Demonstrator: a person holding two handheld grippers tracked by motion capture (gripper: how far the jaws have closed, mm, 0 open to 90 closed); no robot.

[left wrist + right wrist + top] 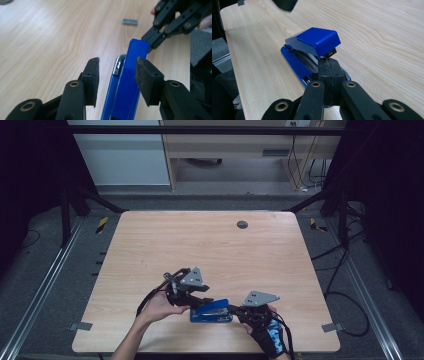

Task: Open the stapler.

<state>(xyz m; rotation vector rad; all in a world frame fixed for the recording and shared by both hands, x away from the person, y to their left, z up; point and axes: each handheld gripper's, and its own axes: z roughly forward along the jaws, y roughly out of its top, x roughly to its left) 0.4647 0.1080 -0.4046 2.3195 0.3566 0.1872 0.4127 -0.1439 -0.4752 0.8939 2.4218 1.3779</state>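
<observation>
Blue stapler point(212, 312) lies on the near part of the wooden table point(200, 245), between the two hands, its top cover point(314, 41) hinged up off the base so the staple channel shows. Right gripper point(329, 75) has its jaws pressed together at the stapler's front end, apparently pinning the base or magazine down; exactly what the pads bite on is hidden. Left gripper point(117, 80) stands partly open, one pad on each side of the raised cover, neither pad pressing on it, so it holds nothing. A small grey strip of staples point(130, 21) lies loose on the table beyond the stapler, near the right gripper's linkage. Judgement: the step in hand looks like loading the magazine. To do it well, keep the right clamp firm so the base cannot slide, make sure the cover stays up on its own, then take the strip across its narrow sides and keep it level, since it breaks easily.
</observation>
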